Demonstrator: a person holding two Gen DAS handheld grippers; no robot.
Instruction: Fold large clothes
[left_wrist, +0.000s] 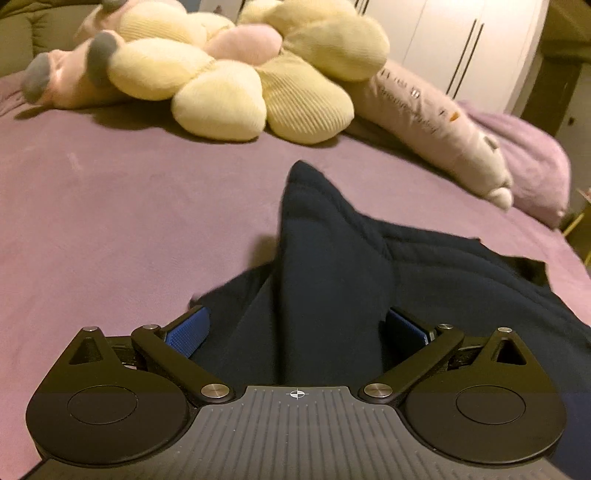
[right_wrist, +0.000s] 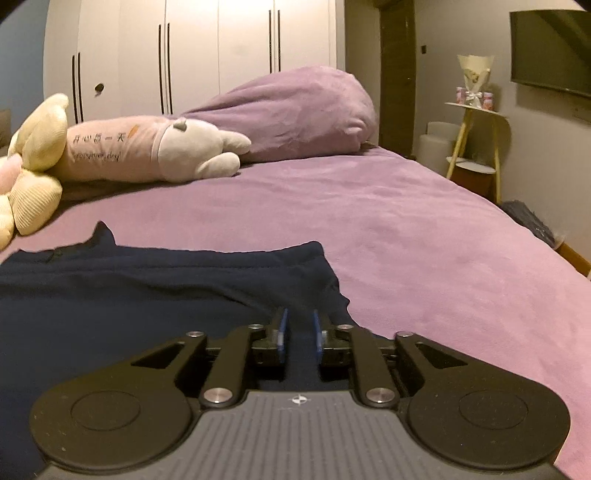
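Navy garment (left_wrist: 332, 266) lies on purple bed (left_wrist: 110, 206). Left hand-held gripper (left_wrist: 295, 328) spread wide around a raised fold, pads clear. Right hand-held gripper (right_wrist: 298, 332) slightly parted over garment edge.

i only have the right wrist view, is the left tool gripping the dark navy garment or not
Observer: No. The left tool stands wide open. A raised ridge of the dark navy fabric garment runs between its blue pads, which do not press on it.
Operator: does that ridge flatten further out
Observer: No, it rises to a pointed peak above the purple bedspread.
Operator: anything beyond the peak
Observer: A pale yellow flower-shaped plush cushion with a pink centre, apart from the garment.
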